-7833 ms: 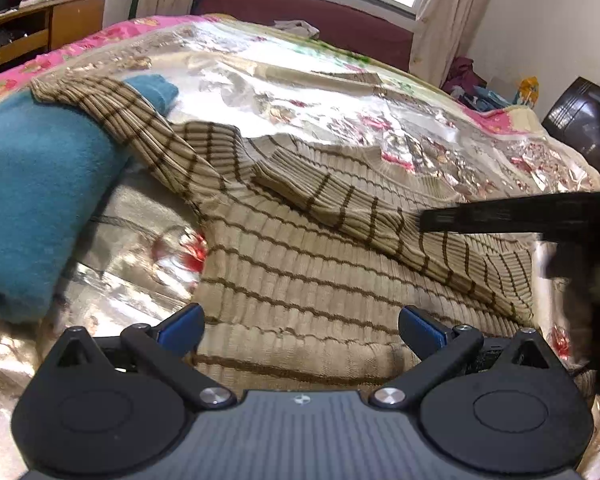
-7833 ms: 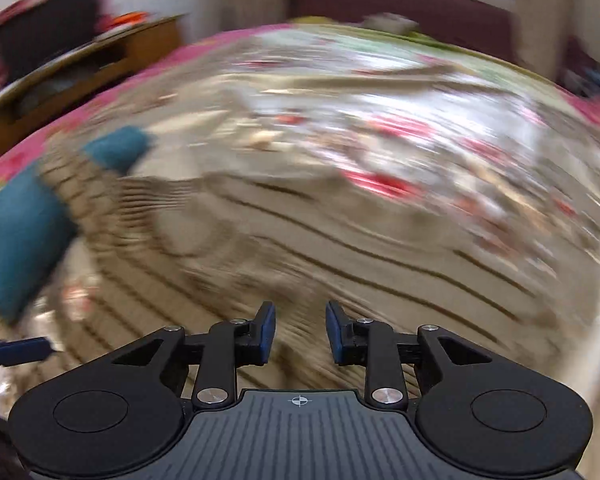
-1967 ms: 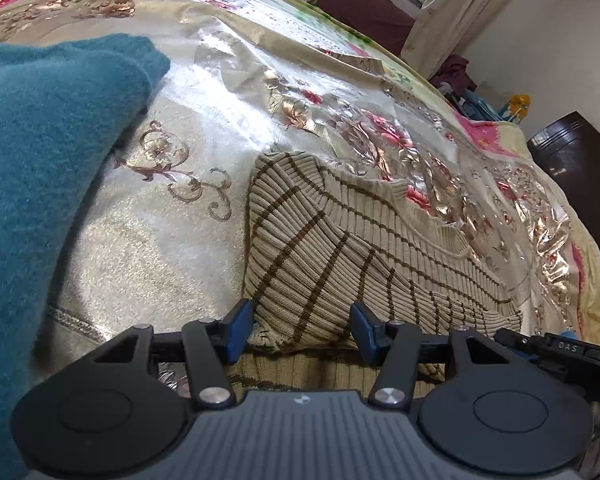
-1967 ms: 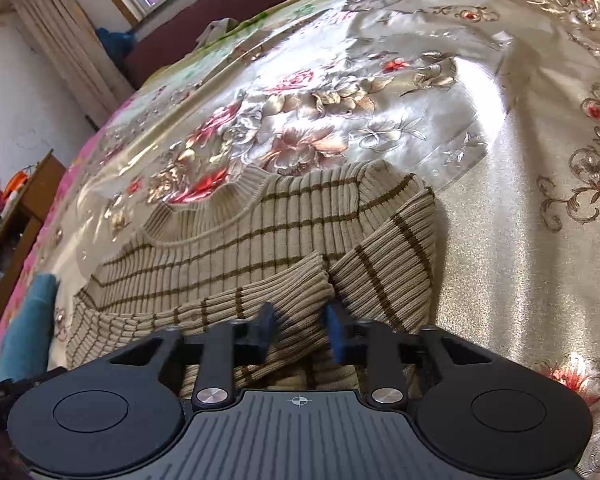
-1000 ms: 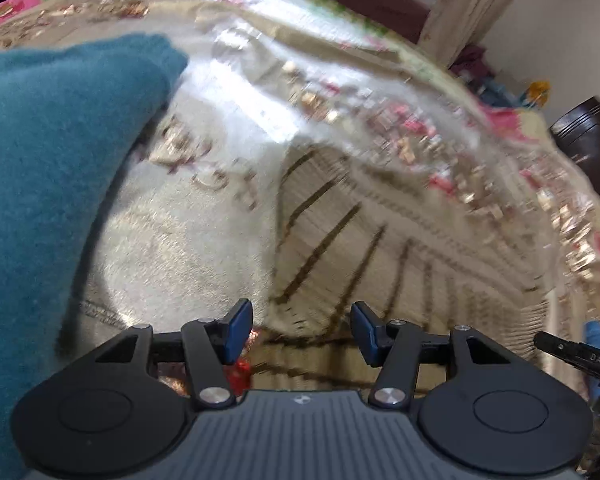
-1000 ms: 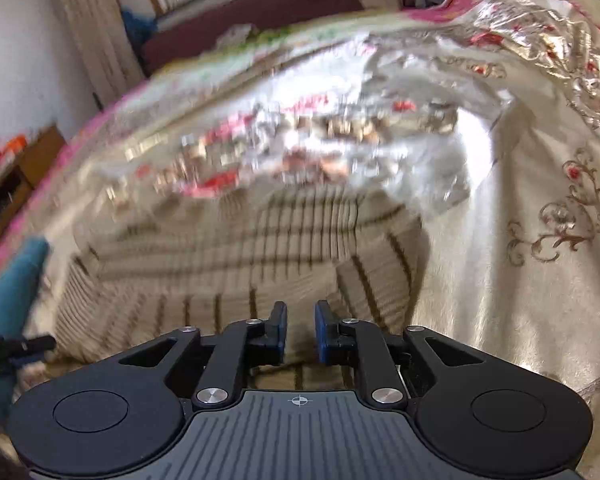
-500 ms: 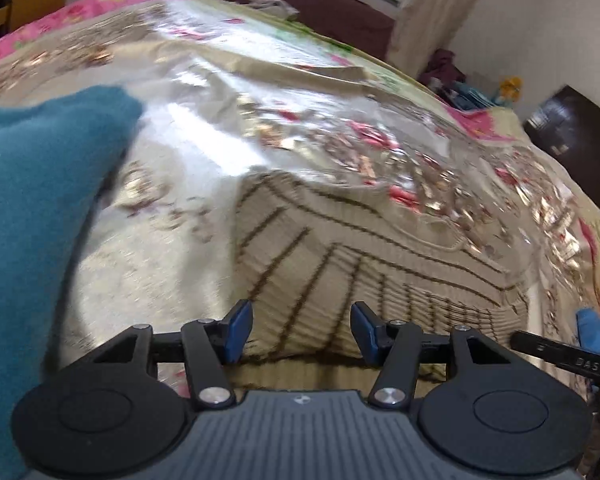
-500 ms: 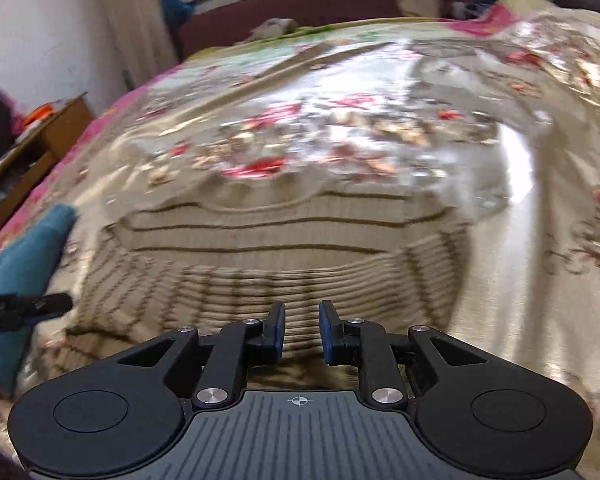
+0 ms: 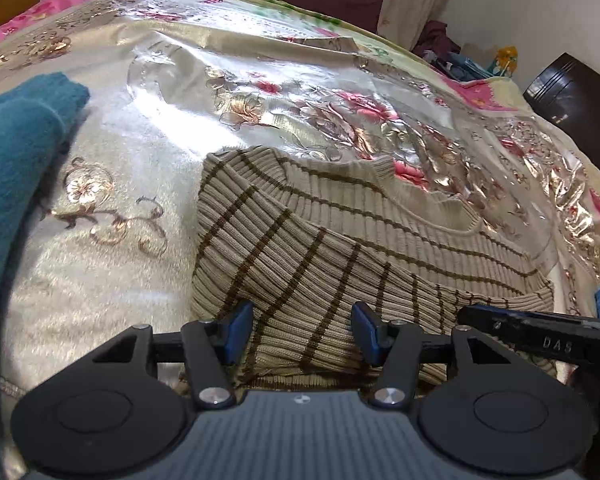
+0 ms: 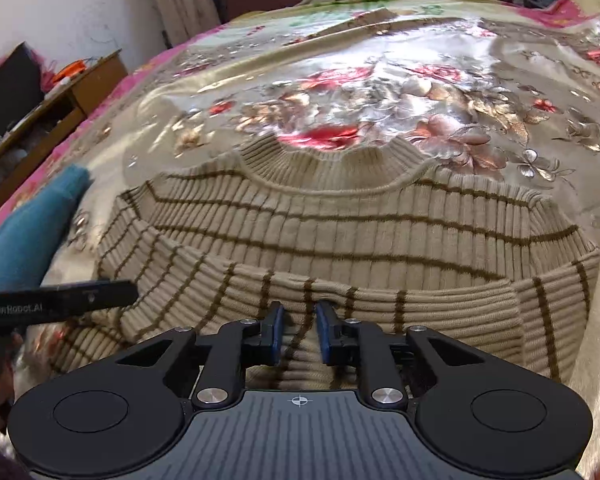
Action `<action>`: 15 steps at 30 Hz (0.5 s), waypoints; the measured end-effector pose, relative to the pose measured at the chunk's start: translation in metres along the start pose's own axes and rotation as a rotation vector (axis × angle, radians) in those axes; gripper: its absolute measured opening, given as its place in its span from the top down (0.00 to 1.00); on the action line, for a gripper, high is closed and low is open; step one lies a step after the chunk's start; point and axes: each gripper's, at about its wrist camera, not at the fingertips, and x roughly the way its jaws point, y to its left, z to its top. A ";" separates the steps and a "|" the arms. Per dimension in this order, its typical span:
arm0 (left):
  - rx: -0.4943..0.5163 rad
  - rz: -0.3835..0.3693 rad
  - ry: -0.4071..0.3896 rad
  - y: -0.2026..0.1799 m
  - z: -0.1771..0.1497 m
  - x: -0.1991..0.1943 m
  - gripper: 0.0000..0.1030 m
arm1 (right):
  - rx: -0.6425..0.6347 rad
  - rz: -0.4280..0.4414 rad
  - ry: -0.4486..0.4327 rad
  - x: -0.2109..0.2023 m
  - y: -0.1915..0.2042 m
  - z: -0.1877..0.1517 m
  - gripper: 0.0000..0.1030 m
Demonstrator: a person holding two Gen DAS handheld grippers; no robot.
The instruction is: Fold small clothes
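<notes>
Holding both tools low over the bed (image 9: 112, 264), you have the striped sweater (image 10: 340, 232) lying flat on the shiny floral bedspread, collar pointing away from you and both sleeves folded across its body. Your left tool (image 9: 302, 326) stands spread about halfway, its blue pads on either side of the folded left sleeve near the sweater's edge, not visibly pressing it. Your right tool (image 10: 298, 332) is closing, its jaws narrow, with a ridge of the knitted sleeve between the pads. A folded teal garment (image 9: 16, 152) lies on the bed to the left, apart from the sweater.
</notes>
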 end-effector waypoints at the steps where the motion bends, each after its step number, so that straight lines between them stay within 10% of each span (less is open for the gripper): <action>1: -0.011 -0.002 0.000 0.001 0.000 0.001 0.43 | 0.027 -0.002 -0.003 0.001 -0.003 0.001 0.86; 15: -0.014 0.002 -0.005 0.004 -0.006 -0.035 0.43 | 0.048 -0.010 0.000 -0.019 -0.001 0.004 0.81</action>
